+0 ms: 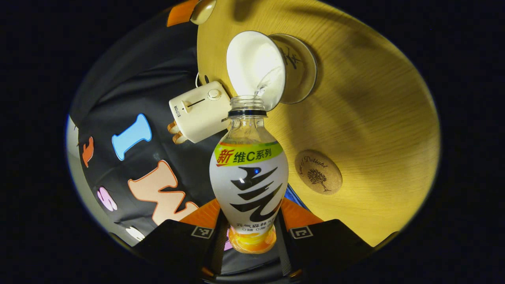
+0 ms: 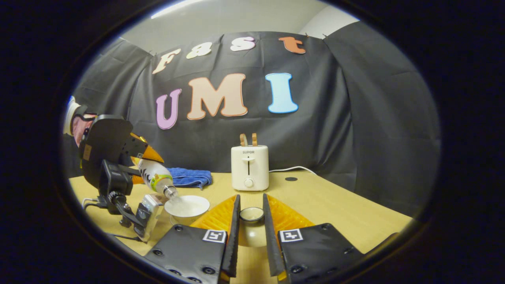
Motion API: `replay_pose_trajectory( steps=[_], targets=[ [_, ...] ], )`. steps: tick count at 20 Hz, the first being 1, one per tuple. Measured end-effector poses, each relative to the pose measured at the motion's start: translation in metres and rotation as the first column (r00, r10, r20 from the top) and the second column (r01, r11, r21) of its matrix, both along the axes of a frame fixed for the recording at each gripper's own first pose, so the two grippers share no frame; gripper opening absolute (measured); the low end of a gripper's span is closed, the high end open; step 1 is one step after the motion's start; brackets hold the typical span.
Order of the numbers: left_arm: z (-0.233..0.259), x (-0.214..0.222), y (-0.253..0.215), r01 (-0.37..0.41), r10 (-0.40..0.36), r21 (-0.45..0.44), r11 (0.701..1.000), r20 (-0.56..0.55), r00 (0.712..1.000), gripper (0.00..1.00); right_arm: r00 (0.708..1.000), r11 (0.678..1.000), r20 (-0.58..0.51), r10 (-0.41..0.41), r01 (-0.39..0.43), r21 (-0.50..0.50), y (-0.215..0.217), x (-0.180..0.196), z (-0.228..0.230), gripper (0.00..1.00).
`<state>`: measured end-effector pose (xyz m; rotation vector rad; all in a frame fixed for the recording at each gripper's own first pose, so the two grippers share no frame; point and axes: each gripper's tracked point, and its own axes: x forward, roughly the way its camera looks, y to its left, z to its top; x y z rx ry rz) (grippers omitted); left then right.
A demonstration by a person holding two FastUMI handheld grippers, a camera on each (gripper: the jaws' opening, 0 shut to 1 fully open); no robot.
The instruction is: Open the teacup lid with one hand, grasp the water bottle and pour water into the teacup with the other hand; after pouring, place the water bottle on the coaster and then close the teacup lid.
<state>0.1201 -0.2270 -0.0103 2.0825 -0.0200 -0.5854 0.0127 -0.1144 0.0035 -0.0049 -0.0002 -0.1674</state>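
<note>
My left gripper (image 1: 252, 223) is shut on a clear water bottle (image 1: 249, 177) with a white, green and orange label, tipped mouth-down over the white teacup (image 1: 254, 67). A stream of water runs from its open neck into the cup, which rests on a dark saucer (image 1: 303, 67). In the right gripper view the left gripper (image 2: 146, 167) holds the bottle (image 2: 156, 175) slanted over the teacup (image 2: 186, 207). My right gripper (image 2: 251, 203) is shut on the teacup lid (image 2: 250, 232), held knob-up above the table to the cup's right. The round cork coaster (image 1: 318, 172) lies bare on the table.
A white toaster (image 2: 249, 167) with two slices in it stands at the back of the wooden table (image 2: 335, 205), its cord trailing right. A folded blue towel (image 2: 189, 177) lies behind the cup. A hand (image 2: 77, 124) holds the left gripper.
</note>
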Motion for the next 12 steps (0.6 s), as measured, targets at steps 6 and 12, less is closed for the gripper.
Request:
replay_pose_trajectory(
  steps=[6,12],
  targets=[
    [0.028,0.007,-0.005,0.006,-0.008,0.057,0.998,0.036,0.999,0.55,1.000,1.000,0.000,0.000,0.000,0.000,0.000,0.000,0.000,0.34],
    [0.035,0.008,-0.004,0.004,-0.009,0.103,0.995,0.048,0.999,0.55,1.000,1.000,-0.001,0.001,-0.001,0.000,0.000,0.000,0.000,0.34]
  ],
)
